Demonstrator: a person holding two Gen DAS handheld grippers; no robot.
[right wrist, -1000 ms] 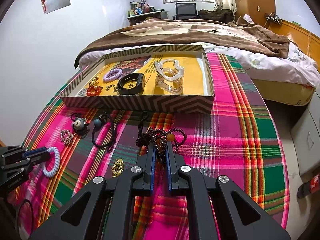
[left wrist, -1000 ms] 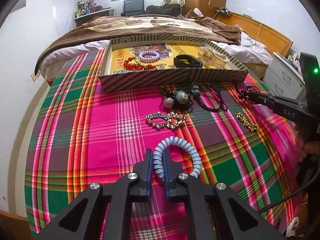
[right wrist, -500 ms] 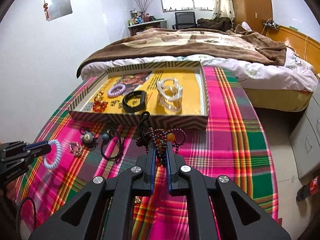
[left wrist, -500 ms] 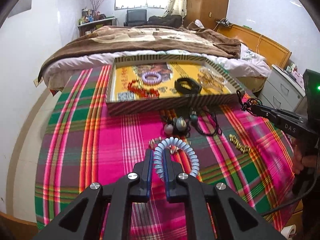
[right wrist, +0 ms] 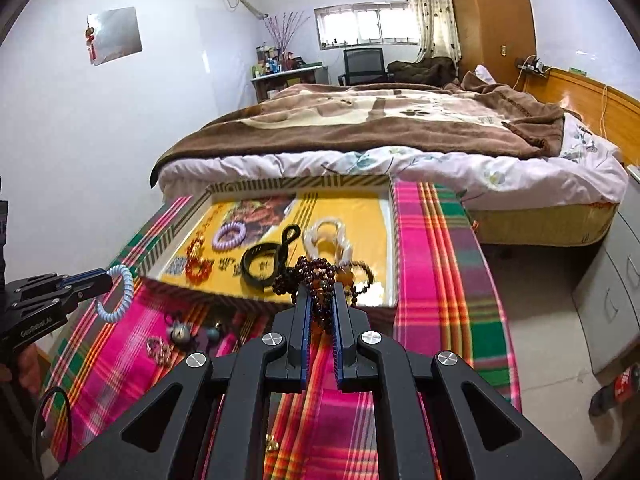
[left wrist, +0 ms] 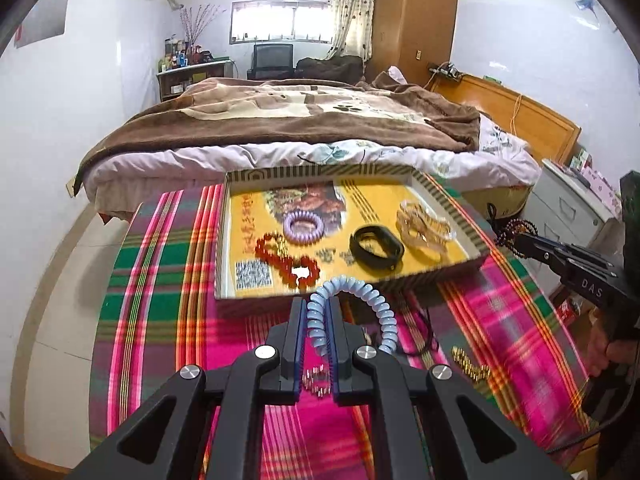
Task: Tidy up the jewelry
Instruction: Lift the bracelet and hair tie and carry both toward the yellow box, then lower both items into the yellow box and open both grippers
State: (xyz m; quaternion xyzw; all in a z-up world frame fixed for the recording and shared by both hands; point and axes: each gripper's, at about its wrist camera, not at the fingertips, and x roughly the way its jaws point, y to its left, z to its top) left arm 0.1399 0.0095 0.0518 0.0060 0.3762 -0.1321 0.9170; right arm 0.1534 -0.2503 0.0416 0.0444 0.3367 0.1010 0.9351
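Left wrist: my left gripper (left wrist: 316, 320) clamps the blue coil hair tie (left wrist: 352, 312), right gripper (right wrist: 320, 304) clamps the dark bead bracelet (right wrist: 316, 276); next, release both inside the tray (left wrist: 476, 252).

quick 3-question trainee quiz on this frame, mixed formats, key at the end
1. True or false: the left gripper is shut on the pale blue coil bracelet.
2. What does the right gripper hold? A) black band B) dark bead string C) red bead bracelet
3. Fill in: the purple coil bracelet lies inside the ___.

Key: 1 true. 2 B, the dark bead string. 3 tray.
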